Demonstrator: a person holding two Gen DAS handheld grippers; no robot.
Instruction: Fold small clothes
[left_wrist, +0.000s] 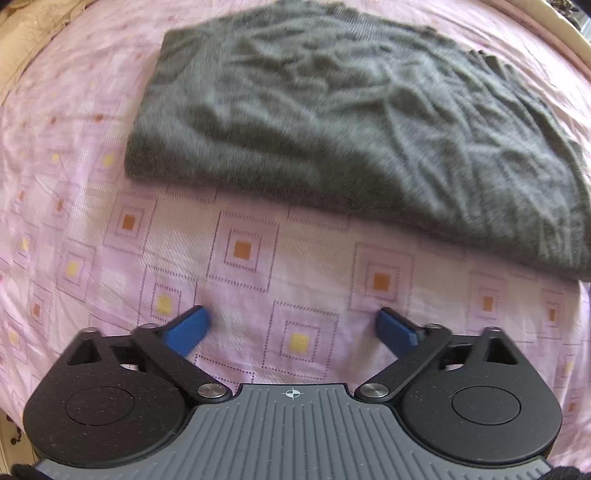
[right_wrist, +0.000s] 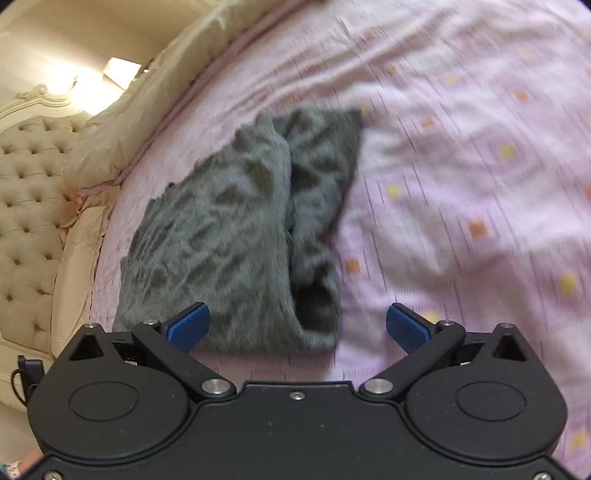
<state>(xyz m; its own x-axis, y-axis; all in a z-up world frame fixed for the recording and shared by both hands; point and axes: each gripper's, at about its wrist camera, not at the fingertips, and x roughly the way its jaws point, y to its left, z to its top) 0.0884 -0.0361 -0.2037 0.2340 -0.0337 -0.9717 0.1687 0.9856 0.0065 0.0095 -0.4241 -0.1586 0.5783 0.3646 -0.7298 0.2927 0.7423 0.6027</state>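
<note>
A grey knitted garment (left_wrist: 332, 122) lies folded and wrinkled on the pink patterned bed sheet (left_wrist: 258, 258), filling the upper part of the left wrist view. My left gripper (left_wrist: 293, 328) hangs open over bare sheet, short of the garment's near edge, with nothing between its blue pads. In the right wrist view the same grey garment (right_wrist: 236, 236) lies lengthwise ahead, one layer folded over another. My right gripper (right_wrist: 297, 326) is open above the garment's near end, its left pad (right_wrist: 188, 325) over the cloth and its right pad over the sheet (right_wrist: 461, 184).
A cream quilt or pillow (right_wrist: 155, 92) lies along the bed's left side, with a tufted cream headboard (right_wrist: 29, 192) beyond it. The pink sheet stretches wide to the right of the garment. A black cable (right_wrist: 22, 376) shows at the lower left.
</note>
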